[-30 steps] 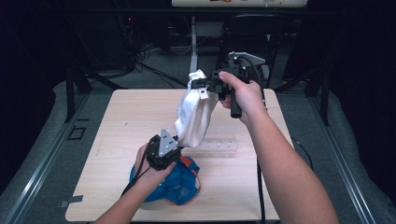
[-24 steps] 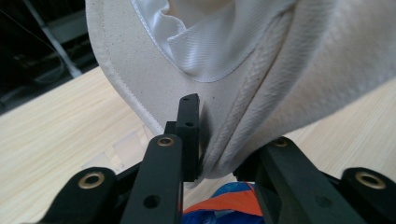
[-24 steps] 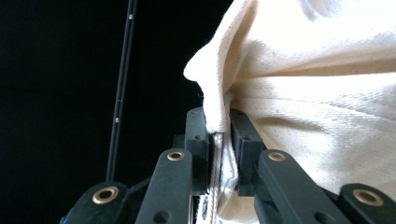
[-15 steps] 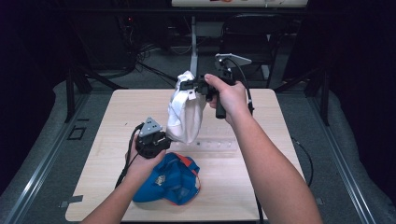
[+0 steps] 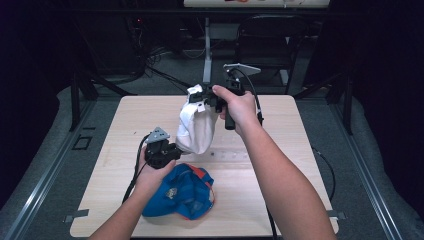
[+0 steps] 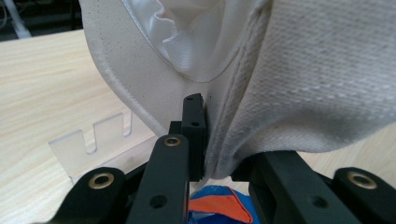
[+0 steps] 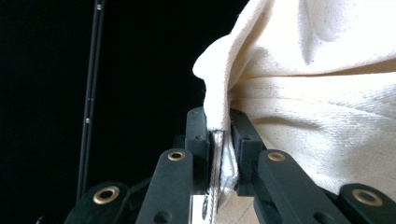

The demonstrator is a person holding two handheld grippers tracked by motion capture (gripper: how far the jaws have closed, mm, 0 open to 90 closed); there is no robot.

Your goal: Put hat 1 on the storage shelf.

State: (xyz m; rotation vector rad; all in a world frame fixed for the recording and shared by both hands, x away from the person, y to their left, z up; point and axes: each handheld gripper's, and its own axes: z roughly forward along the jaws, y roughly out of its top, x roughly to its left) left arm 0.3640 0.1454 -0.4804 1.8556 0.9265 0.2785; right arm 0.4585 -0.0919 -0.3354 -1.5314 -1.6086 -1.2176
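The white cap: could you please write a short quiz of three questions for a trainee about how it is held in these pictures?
1. True or false: both grippers are closed on the white cap.
2. Which thing lies on the table below the left gripper?
A. a blue cap
B. a red mug
C. a green towel
3. Fill in: the right gripper holds the cap's ____ end, as the high view shows.

Key
1. True. In the gripper views the jaws of each pinch the white fabric.
2. A, the blue cap with orange trim.
3. Upper. The left gripper pinches the lower edge, and the cap hangs between them above the table.
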